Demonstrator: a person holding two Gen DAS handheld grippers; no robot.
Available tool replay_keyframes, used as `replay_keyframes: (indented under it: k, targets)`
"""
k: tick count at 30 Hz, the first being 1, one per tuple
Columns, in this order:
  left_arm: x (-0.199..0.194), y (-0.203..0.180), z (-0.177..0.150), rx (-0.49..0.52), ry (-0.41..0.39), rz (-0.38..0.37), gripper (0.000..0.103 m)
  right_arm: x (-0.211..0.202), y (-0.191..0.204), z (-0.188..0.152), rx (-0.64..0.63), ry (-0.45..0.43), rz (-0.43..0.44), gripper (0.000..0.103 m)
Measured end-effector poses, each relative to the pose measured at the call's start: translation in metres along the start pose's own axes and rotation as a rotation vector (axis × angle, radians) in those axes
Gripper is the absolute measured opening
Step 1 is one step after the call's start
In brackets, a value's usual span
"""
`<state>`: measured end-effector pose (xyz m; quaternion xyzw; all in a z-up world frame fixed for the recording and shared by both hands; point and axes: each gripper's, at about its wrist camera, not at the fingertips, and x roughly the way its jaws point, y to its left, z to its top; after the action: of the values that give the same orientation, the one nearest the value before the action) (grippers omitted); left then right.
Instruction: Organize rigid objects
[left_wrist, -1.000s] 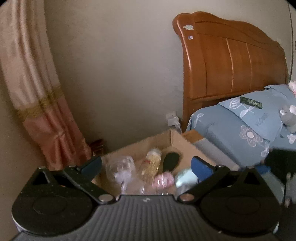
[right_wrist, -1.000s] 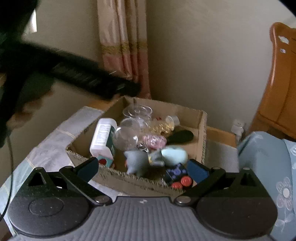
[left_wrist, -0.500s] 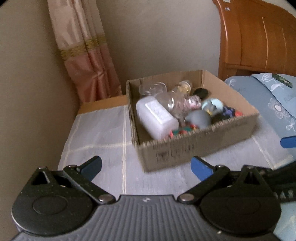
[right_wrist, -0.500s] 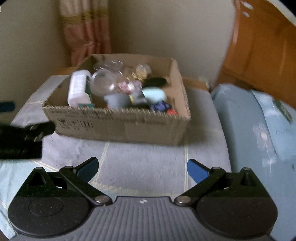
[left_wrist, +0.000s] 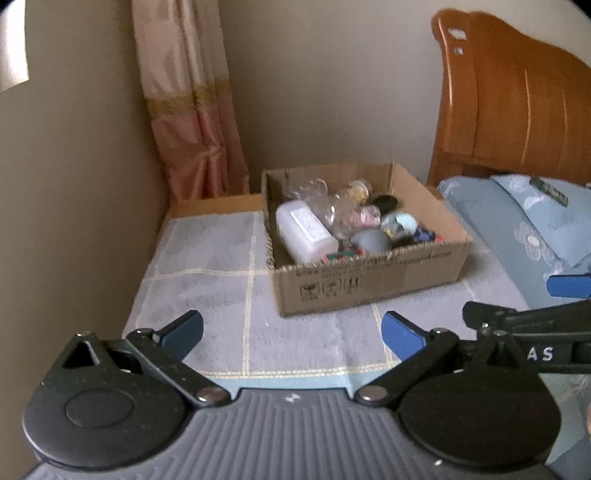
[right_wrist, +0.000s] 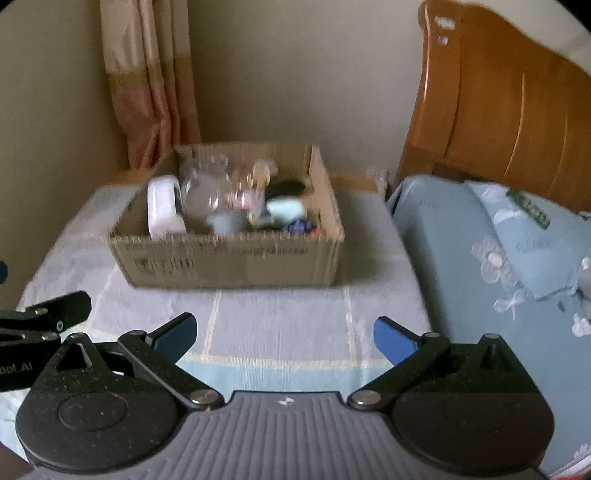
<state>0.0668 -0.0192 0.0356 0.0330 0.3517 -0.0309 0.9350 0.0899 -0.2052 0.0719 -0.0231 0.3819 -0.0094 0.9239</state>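
Cardboard box (left_wrist: 369, 284) on cloth-covered surface (left_wrist: 207, 266), beside bed (right_wrist: 498, 258); white bottle (left_wrist: 304, 232), clear jars, grey ball (left_wrist: 371, 242) inside. Left tool (left_wrist: 291, 328) spread wide, empty. Right tool (right_wrist: 284, 336) spread wide, empty, near box.

Ahead of me a plain beige wall (left_wrist: 332, 92) meets a pink and gold curtain (left_wrist: 188, 110) in the corner. To my right stands a wooden headboard (right_wrist: 498, 110) above blue flowered bedding (right_wrist: 498, 258).
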Motion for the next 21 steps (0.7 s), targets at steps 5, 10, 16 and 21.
replay_keyframes:
  k: [5, 10, 16, 21]
  targets:
    - [-0.013, 0.005, 0.006, -0.023, -0.031, 0.009, 0.102, -0.016, 0.001, 0.009, 0.009, -0.049, 0.007, 0.103]
    - [-0.006, 0.008, 0.006, -0.050, -0.013, -0.002, 0.102, -0.015, -0.001, 0.012, 0.016, -0.048, 0.008, 0.103]
    - [0.003, 0.007, 0.006, -0.052, 0.014, 0.004, 0.102, -0.006, -0.003, 0.012, 0.019, -0.027, 0.009, 0.103]
    - [0.004, 0.006, 0.006, -0.047, 0.021, 0.018, 0.102, -0.002, -0.003, 0.013, 0.022, -0.018, 0.011, 0.103]
